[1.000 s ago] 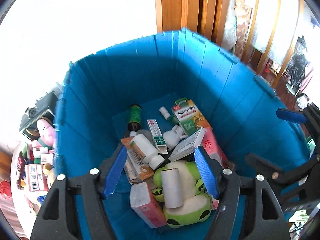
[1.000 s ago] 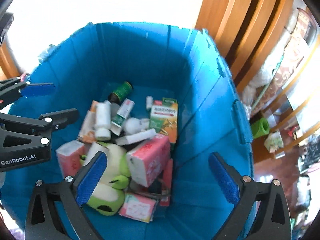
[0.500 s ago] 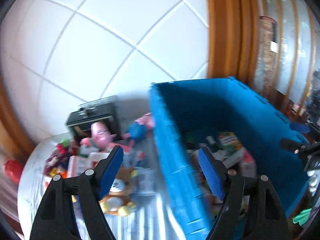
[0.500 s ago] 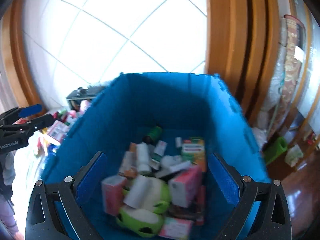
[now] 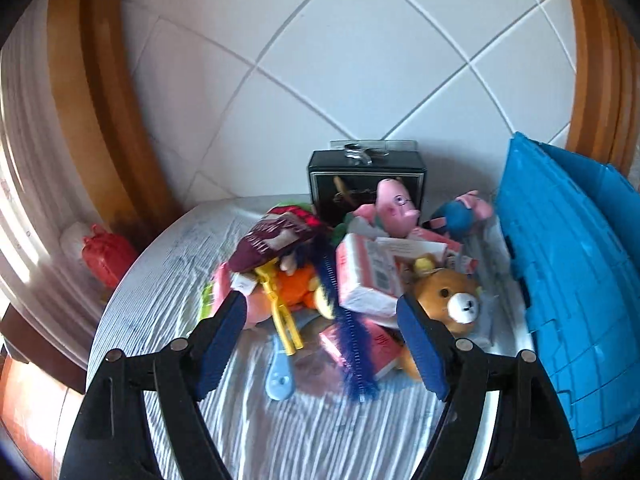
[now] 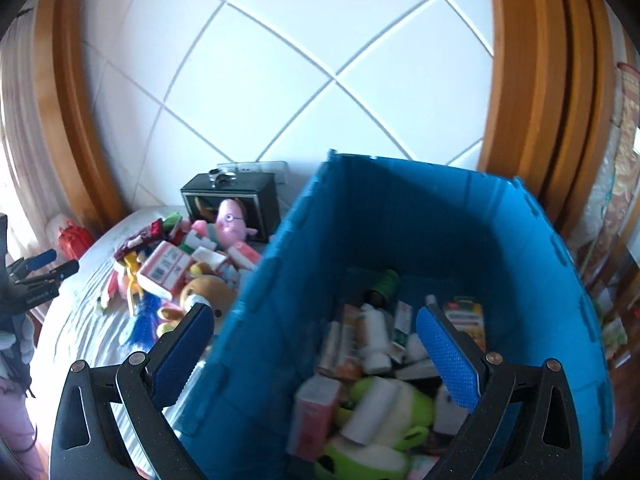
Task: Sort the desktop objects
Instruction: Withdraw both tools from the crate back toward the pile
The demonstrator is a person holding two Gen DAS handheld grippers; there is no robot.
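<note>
A pile of desktop objects lies on a table with a striped white cloth (image 5: pixel 160 308): a brown bear plush (image 5: pixel 448 296), a pink pig plush (image 5: pixel 394 206), a pink-white tissue pack (image 5: pixel 368 276), a blue comb (image 5: pixel 352 344) and a yellow plastic toy (image 5: pixel 280 312). My left gripper (image 5: pixel 320 340) is open and empty, above the near side of the pile. A blue crate (image 6: pixel 400 240) stands right of the pile and holds boxes, bottles and a green plush (image 6: pixel 384 420). My right gripper (image 6: pixel 316 352) is open and empty over the crate's left wall.
A black box (image 5: pixel 366 184) stands against the tiled wall behind the pile. A red object (image 5: pixel 106 256) sits off the table's left edge. The blue crate's wall (image 5: pixel 560 280) bounds the pile on the right. Wooden frames flank the wall.
My left gripper swung left out of the crate to face the pile on the table. My right gripper rose and tilted up, now straddling the crate's left wall.
</note>
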